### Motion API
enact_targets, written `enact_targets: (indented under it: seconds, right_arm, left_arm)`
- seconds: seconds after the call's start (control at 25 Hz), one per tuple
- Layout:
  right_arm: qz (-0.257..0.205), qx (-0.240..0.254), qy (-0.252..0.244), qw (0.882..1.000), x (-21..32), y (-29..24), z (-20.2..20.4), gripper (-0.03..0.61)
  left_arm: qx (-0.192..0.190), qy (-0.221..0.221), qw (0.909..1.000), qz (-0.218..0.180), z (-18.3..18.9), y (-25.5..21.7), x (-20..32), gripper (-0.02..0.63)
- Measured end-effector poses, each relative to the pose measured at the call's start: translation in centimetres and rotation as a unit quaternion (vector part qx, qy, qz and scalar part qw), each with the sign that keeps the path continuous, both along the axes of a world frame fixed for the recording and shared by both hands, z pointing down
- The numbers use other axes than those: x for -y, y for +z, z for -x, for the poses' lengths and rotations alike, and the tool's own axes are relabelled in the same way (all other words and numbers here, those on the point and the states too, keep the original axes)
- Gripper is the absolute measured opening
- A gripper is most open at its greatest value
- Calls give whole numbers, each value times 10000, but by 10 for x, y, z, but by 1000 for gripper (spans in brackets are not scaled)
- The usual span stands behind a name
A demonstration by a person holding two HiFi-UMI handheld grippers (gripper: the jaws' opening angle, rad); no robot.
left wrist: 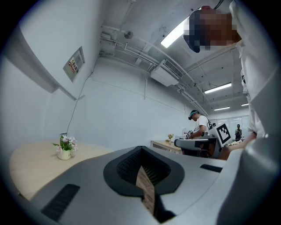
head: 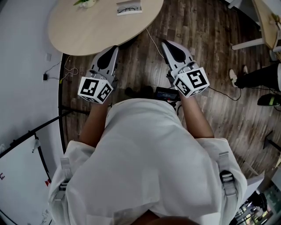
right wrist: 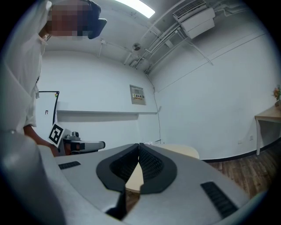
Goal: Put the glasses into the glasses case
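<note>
A person in a white shirt point(head: 145, 162) is standing short of a round table point(head: 88, 35), holding the left gripper point(head: 115, 47) and right gripper point(head: 164, 43) over wood floor, both with fingertips pressed together on nothing. The glasses point(head: 130, 9) are lying at a pale glasses case point(head: 127, 13) on the table's far side, near a small flower pot point(left wrist: 64, 151).

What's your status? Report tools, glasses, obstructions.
Left tool, right tool shut, empty, short of round pale wooden table. Dark-framed glasses at white rectangular case, far side. Nothing in the way.
</note>
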State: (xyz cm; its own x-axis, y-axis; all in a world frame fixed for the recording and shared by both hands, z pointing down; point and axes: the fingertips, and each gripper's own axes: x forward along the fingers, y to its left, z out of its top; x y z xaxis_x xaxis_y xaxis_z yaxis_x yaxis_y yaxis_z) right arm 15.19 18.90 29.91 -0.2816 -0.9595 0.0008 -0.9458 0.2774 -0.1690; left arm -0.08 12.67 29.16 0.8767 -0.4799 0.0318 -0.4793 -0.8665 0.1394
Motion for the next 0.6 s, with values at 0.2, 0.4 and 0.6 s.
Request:
enact_targets:
  seconds: [0.2,0.4,0.6]
  right_arm:
    - [30,33,22,10000,1,2,27,23]
    - [89,4,34,10000,12,1,41,23]
    - [117,-41,29,9999,10,4,43,23]
  left_arm:
    - [-84,-116,9999,10,31,0,2,6]
    - [-146,-211,9996,111,51,3,11,6]
    - [-163,-155,9995,205,53,9,8,6]
